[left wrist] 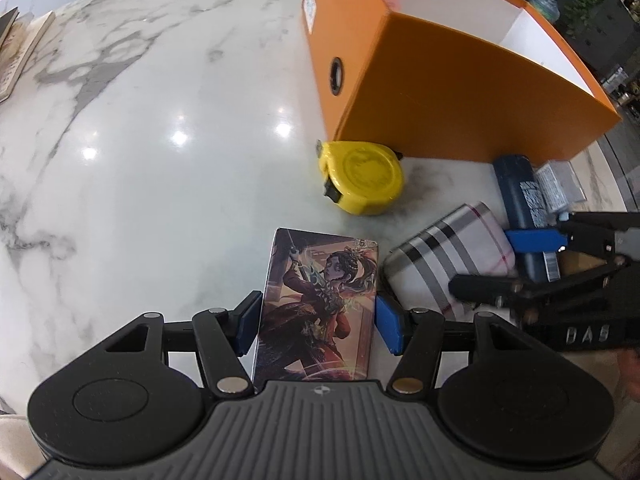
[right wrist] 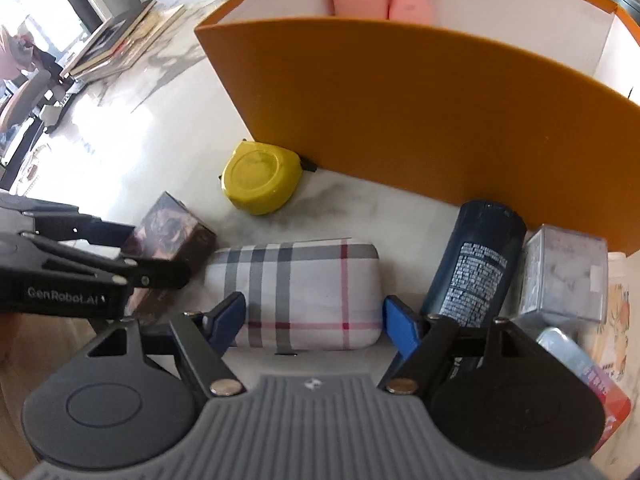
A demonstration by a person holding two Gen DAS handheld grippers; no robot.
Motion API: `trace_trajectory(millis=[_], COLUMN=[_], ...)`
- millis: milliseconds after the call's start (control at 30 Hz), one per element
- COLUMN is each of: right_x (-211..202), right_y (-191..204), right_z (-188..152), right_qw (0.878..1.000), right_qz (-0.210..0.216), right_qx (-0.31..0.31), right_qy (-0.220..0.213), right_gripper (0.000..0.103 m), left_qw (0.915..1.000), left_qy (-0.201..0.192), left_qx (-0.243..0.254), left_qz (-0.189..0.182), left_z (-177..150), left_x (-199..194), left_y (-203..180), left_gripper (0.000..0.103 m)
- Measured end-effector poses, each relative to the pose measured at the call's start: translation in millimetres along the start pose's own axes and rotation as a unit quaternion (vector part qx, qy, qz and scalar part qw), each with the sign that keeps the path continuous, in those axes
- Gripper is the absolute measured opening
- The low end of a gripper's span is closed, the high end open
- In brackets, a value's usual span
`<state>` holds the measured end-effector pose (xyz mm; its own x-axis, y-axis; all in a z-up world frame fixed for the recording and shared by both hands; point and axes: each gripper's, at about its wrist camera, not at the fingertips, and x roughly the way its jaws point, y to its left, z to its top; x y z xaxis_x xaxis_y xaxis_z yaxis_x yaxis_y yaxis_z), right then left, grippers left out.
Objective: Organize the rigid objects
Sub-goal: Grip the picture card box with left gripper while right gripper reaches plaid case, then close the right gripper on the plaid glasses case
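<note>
**Left wrist view: items on my marble table**

I count, from my left gripper [left wrist: 318, 322] outward: one illustrated card box [left wrist: 316, 300] standing between its blue pads, the left pad against the box edge, the right pad just beside it. Yellow tape measure [left wrist: 362, 178] beyond, touching the orange box [left wrist: 460, 92]. Plaid case [left wrist: 448, 252] to the right, beside a dark blue can [left wrist: 520, 192]. My right gripper [left wrist: 516, 264] reaches over the case. Marble table [left wrist: 140, 128]; books [left wrist: 16, 48] at far left.
</note>
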<state>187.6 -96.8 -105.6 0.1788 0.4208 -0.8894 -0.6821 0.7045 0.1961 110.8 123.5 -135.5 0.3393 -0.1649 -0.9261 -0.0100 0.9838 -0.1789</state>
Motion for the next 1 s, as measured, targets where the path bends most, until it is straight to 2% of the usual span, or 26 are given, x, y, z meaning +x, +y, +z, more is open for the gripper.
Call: trace_trajectory(millis=[33,200,233,300,433,567,600,667,800,933,1000], right_x=[-3,-32,-35,-38,-32,-18,-16,-13,-9,4,10], right_y=[-1,-7,-6,-3,-2,-7,-9,-12,-15,-9,-1], right_z=[-1,-7,-10,-17,-24,-19,-18,-13,-3,10,16], right_qw=[1.0,0.998,0.997,0.997,0.994,0.988,0.986,0.981,0.969,0.968,0.972], right_qz=[-0.003,0.001,-0.002,-0.011,0.005,0.018,0.02,0.009,-0.006,-0.032,-0.049], right_qx=[0.009,0.057,0.063,0.075,0.11,0.15,0.165,0.195,0.245,0.248,0.232], right_qy=[-0.006,-0.037,-0.034,-0.026,-0.01,0.01,0.01,0.008,-0.005,-0.004,-0.003], right_gripper=[0.069,0.069,0.068,0.059,0.052,0.052,0.055,0.069,0.072,0.072,0.072], left_qw=[1.0,1.0,1.0,0.9999,0.9996,0.9996,0.9997,0.9998,0.9987,0.9989,0.9987], left_qy=[0.0,-0.004,-0.006,-0.009,-0.008,-0.006,-0.006,-0.012,-0.02,-0.02,-0.017], left_qx=[0.002,0.005,0.006,0.012,0.026,0.023,0.016,-0.014,-0.047,-0.039,-0.043], left_qz=[-0.001,-0.003,-0.005,-0.004,-0.009,-0.013,-0.015,-0.002,0.004,0.016,0.019], left_z=[-1,-2,-3,-2,-3,-6,-6,-5,-1,3,4], left_x=[0,0,-1,-1,0,0,-1,-3,-5,-3,0], left_y=[-1,-4,-4,-6,-11,-10,-8,0,12,12,13], left_gripper=[0.068,0.068,0.068,0.068,0.068,0.068,0.067,0.067,0.067,0.067,0.067])
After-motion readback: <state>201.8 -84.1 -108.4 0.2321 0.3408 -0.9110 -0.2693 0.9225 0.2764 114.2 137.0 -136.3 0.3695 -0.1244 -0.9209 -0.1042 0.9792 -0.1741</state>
